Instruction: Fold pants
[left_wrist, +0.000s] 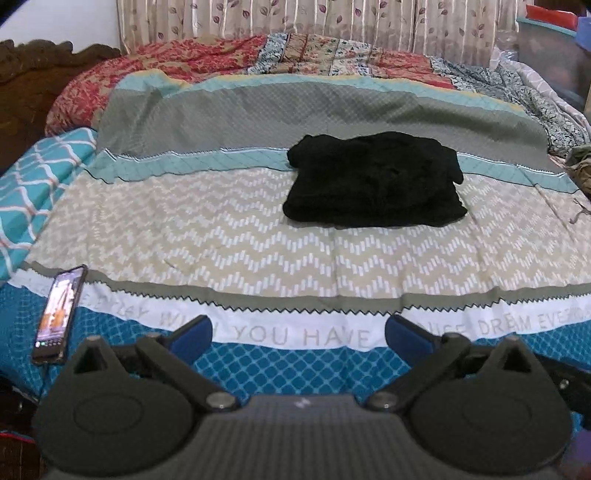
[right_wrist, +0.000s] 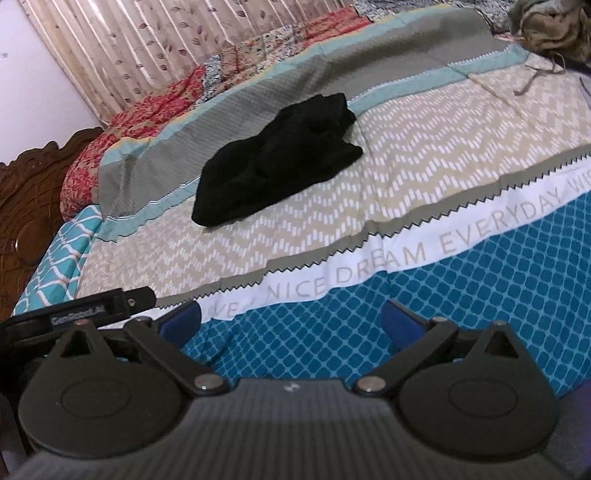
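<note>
Black pants (left_wrist: 373, 181) folded, lying on bed (left_wrist: 258, 236). Left gripper (left_wrist: 298, 334) and right gripper (right_wrist: 291, 319): jaws wide apart, empty, well away from pants.

Two gripper-mounted fisheye views look down along a patterned bedspread (left_wrist: 258, 229) from its near edge; both share the folded black pants (left_wrist: 373, 181) mid-bed (right_wrist: 273, 162).

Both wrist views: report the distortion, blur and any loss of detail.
Left wrist view: fisheye bows the bedspread stripes into arcs; the black pants read as a near-featureless dark mass. Right wrist view: the whole bed tilts and curves, edges look soft, and the pants show folds only faintly.
</note>
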